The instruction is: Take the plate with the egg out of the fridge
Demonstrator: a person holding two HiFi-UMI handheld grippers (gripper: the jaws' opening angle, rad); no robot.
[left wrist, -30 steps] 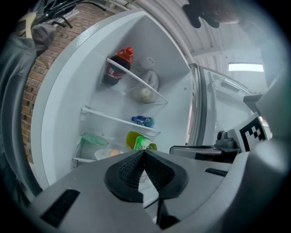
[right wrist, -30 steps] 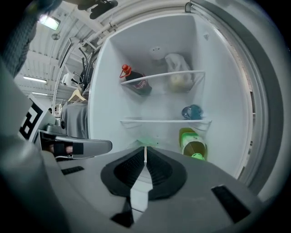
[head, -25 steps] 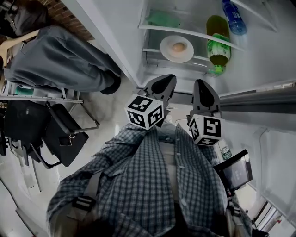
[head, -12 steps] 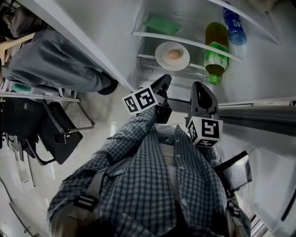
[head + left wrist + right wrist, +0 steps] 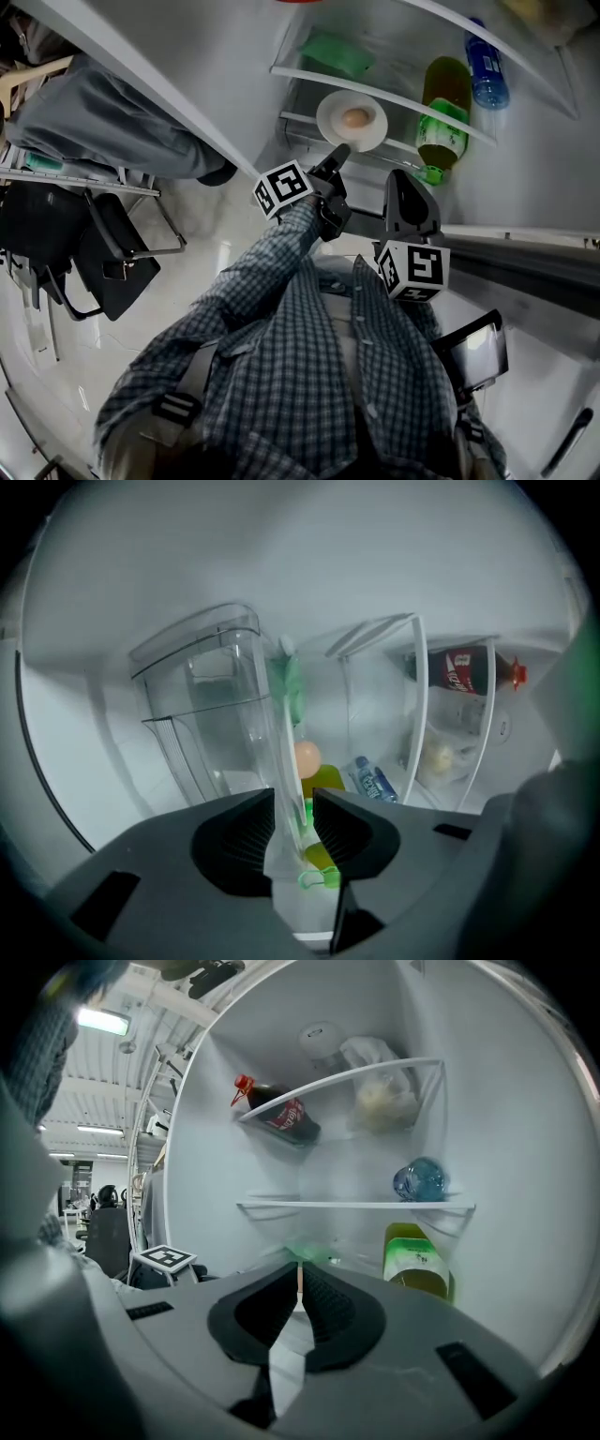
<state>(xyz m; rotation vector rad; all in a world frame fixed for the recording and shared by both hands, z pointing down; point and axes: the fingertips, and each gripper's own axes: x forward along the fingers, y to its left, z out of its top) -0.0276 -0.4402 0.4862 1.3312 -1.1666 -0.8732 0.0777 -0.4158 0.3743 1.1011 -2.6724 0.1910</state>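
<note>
A white plate (image 5: 352, 120) with a brown egg (image 5: 355, 118) on it rests on a glass shelf (image 5: 412, 97) inside the open fridge. My left gripper (image 5: 337, 153) reaches up to the plate's near rim, and its jaws are opening. In the left gripper view the left gripper (image 5: 292, 825) shows a gap. A pale edge runs through that gap, and I cannot tell whether it is the plate's rim or the shelf's front. The egg (image 5: 307, 757) sits just beyond. My right gripper (image 5: 405, 178) hangs back below the shelf, shut and empty, as the right gripper (image 5: 299, 1274) also shows.
A green bottle (image 5: 442, 122) lies right of the plate, a blue bottle (image 5: 487, 70) beyond it, and a green packet (image 5: 337, 53) one shelf up. A cola bottle (image 5: 281, 1115) lies higher. A clear drawer (image 5: 202, 705) is by the shelf. A seated person's leg (image 5: 103, 131) and a black chair (image 5: 103, 253) are at the left.
My left gripper has moved forward and up until its tip reaches the plate's near rim. The right gripper has stayed almost where it was.
</note>
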